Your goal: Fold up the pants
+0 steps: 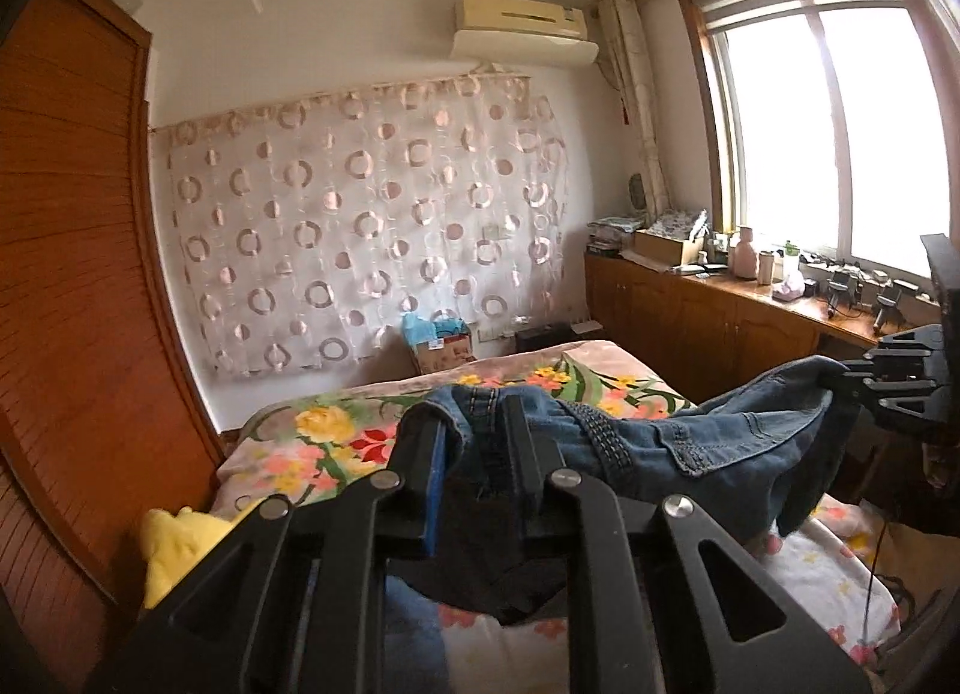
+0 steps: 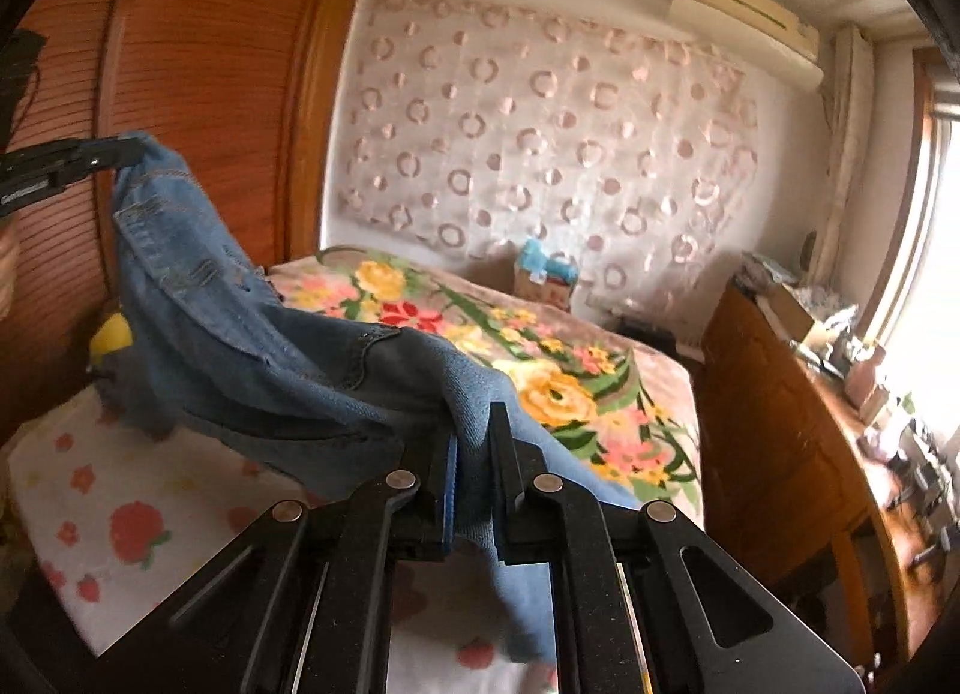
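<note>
1. Left wrist view: the left hand-held gripper (image 1: 474, 454) is clenched on the jeans (image 1: 690, 442) at the waistband, with cloth stretching rightward to the right hand-held gripper (image 1: 840, 379). Keep both level, I judge.
2. Right wrist view: the right hand-held gripper (image 2: 474, 472) pinches the jeans' other end above the bed (image 2: 540, 346); the cloth sags leftward, so pull it taut before lowering.

Blue denim pants (image 1: 690, 436), waistband and belt loops showing, hang stretched and sagging above the floral bed (image 1: 336, 430).

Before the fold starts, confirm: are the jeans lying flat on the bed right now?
No: the jeans hang lifted above the bed, stretched between the left gripper and the right gripper.
</note>
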